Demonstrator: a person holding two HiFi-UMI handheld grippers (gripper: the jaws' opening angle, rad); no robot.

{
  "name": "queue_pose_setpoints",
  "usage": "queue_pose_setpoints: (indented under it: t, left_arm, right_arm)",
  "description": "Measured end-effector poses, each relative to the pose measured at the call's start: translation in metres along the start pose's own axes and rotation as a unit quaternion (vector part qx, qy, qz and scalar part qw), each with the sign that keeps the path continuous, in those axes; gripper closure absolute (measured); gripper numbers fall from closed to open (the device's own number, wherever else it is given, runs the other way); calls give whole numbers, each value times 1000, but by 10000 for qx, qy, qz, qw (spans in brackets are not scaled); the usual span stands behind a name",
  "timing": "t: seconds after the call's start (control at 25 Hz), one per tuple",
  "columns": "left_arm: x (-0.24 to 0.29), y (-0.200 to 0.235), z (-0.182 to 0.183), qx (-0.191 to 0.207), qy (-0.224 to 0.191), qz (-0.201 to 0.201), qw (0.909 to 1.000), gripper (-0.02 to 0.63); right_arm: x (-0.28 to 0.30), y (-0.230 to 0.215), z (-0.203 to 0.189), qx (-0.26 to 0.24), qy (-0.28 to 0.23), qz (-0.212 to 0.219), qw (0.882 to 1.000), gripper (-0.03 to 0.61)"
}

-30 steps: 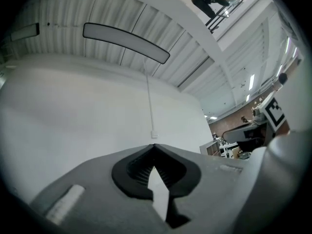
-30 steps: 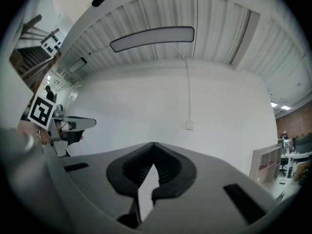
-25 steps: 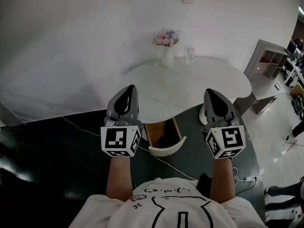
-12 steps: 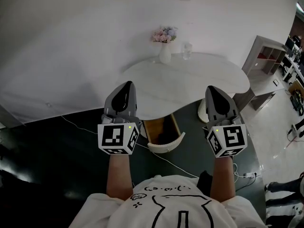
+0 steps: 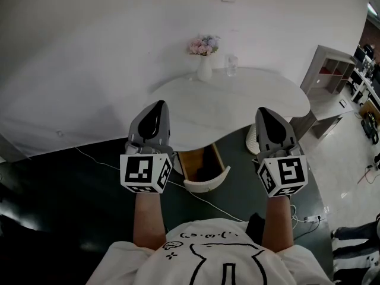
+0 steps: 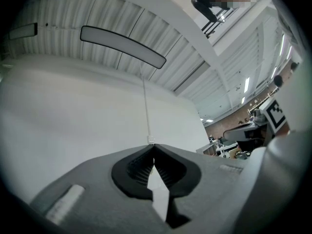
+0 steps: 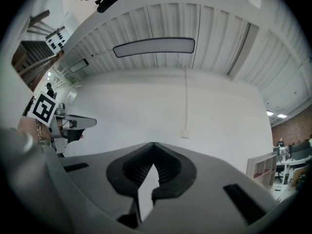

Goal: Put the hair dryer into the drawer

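Observation:
My left gripper [image 5: 157,105] and right gripper [image 5: 265,111] are held up side by side before the white table [image 5: 237,103], both shut with nothing between their jaws. In the left gripper view the left gripper [image 6: 152,146] has its tips meeting against a bare white wall, and in the right gripper view the right gripper [image 7: 153,144] looks the same. Under the table's front edge, between the two grippers, an open drawer [image 5: 208,186] with wooden sides and a white front stands pulled out. Its inside is dark, and I cannot make out a hair dryer anywhere.
A white vase of flowers [image 5: 205,61] and a clear glass [image 5: 231,64] stand at the table's back edge. A white ribbed object [image 5: 253,142] sits on the dark floor under the table. A cable [image 5: 101,161] runs across the floor. A grey shelf unit [image 5: 332,70] is at the right.

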State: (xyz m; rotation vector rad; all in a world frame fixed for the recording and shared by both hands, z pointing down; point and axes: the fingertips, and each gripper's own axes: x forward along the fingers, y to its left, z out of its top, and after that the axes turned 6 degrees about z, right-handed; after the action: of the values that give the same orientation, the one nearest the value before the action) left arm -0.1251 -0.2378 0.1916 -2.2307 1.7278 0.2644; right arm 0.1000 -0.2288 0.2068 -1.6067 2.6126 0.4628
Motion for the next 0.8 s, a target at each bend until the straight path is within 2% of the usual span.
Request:
queue_pose_setpoints:
  t: [0.52,0.8]
  left_arm:
    - [-1,12,9,-94,-130,-1,9999,597]
    - [-1,14,2,-98,-65,42,9999,597]
  right_arm:
    - [2,6,5,-59,-8,-41,10000,580]
    - [1,5,0,-48,82,-53,9999,580]
